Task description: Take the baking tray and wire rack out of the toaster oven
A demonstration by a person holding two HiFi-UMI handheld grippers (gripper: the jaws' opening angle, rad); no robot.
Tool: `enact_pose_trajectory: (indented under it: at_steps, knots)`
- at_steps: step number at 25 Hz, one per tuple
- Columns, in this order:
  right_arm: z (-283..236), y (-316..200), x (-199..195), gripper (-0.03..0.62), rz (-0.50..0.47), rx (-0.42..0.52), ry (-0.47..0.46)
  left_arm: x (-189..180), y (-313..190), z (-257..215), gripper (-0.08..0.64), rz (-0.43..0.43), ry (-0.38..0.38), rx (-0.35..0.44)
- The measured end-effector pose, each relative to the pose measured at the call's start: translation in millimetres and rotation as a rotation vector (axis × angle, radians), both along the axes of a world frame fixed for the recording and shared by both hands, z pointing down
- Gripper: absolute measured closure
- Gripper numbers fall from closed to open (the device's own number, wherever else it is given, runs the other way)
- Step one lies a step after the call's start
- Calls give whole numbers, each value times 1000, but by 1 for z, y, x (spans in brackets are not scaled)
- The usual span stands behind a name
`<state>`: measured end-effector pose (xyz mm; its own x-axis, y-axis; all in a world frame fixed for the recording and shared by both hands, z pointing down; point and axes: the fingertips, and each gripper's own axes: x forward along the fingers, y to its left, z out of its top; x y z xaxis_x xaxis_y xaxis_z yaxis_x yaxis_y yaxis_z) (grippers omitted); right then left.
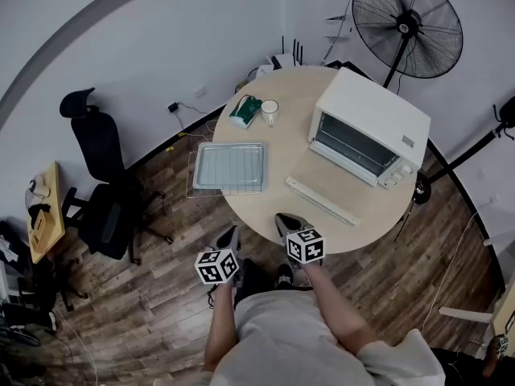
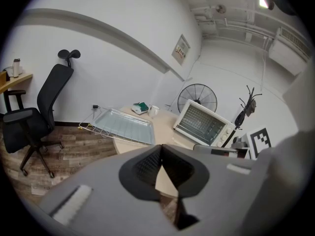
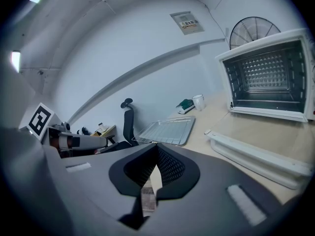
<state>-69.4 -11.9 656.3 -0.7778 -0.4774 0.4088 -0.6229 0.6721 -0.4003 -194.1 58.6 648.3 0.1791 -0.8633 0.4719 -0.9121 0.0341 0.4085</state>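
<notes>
The white toaster oven [image 1: 372,127] stands on the round table's right side with its glass door [image 1: 323,187] folded down flat and its cavity empty [image 3: 269,80]. A metal baking tray [image 1: 231,166] lies on a wire rack [image 1: 193,173] at the table's left edge, the rack overhanging the rim; both also show in the left gripper view [image 2: 123,125] and the right gripper view [image 3: 168,130]. My left gripper [image 1: 232,236] is shut with nothing in it, just off the table's near edge. The right gripper [image 1: 284,223] is shut and empty over the near rim.
A green packet [image 1: 245,112] and a white mug [image 1: 269,112] sit at the table's back. A black office chair [image 1: 100,183] stands left of the table, a floor fan [image 1: 408,24] behind the oven. Cables run along the wall.
</notes>
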Motion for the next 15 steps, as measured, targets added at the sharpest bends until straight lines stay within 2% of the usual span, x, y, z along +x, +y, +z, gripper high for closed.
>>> enact_pose_trajectory:
  at_steps: [15]
  knots:
    - [4,4,-4,594,-48,11,13,7,0,6,505,-12,20,-2]
